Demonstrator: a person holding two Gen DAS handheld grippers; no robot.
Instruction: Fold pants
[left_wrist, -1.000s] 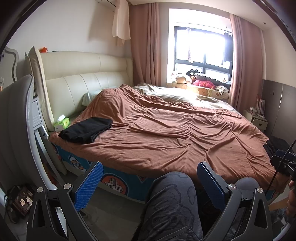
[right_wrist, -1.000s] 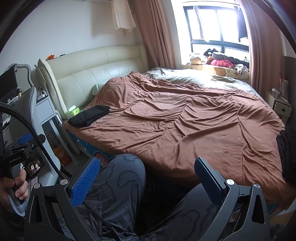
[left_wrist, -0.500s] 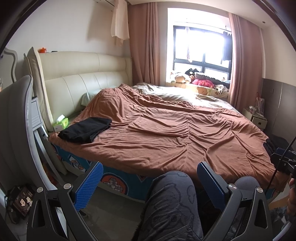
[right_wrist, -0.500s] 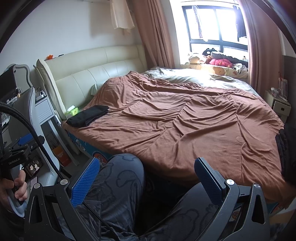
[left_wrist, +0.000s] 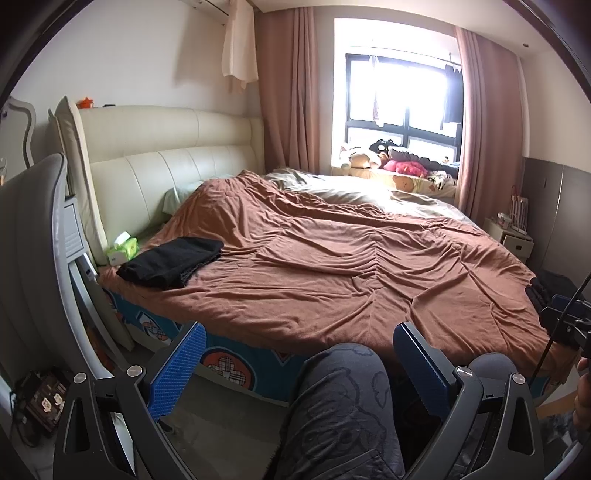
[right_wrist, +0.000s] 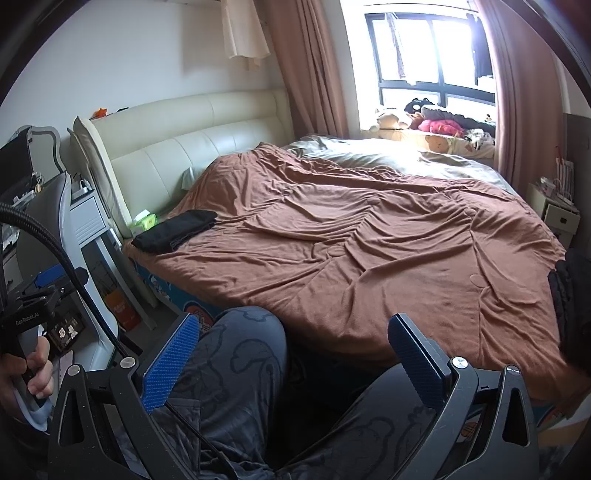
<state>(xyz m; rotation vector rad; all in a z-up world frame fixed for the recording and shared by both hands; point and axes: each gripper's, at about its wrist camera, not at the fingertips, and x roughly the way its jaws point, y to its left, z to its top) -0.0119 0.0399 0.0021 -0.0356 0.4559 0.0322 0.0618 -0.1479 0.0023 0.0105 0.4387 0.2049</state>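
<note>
A folded black pair of pants (left_wrist: 170, 262) (right_wrist: 173, 230) lies on the brown quilt (left_wrist: 332, 266) (right_wrist: 351, 240) at the bed's near left corner, by the headboard. A second dark garment (left_wrist: 550, 291) (right_wrist: 570, 295) sits at the bed's right edge, partly cut off. My left gripper (left_wrist: 299, 365) is open and holds nothing. It hangs low in front of the bed, over the person's knee in grey patterned trousers (left_wrist: 340, 406). My right gripper (right_wrist: 295, 354) is open too, likewise over the lap and well short of both garments.
A green tissue box (left_wrist: 123, 251) sits beside the black pants. A grey chair back (left_wrist: 33, 258) and a bedside unit (right_wrist: 86, 221) stand at the left. There is a small nightstand (left_wrist: 511, 240) at the right and plush toys (left_wrist: 399, 162) on the window sill.
</note>
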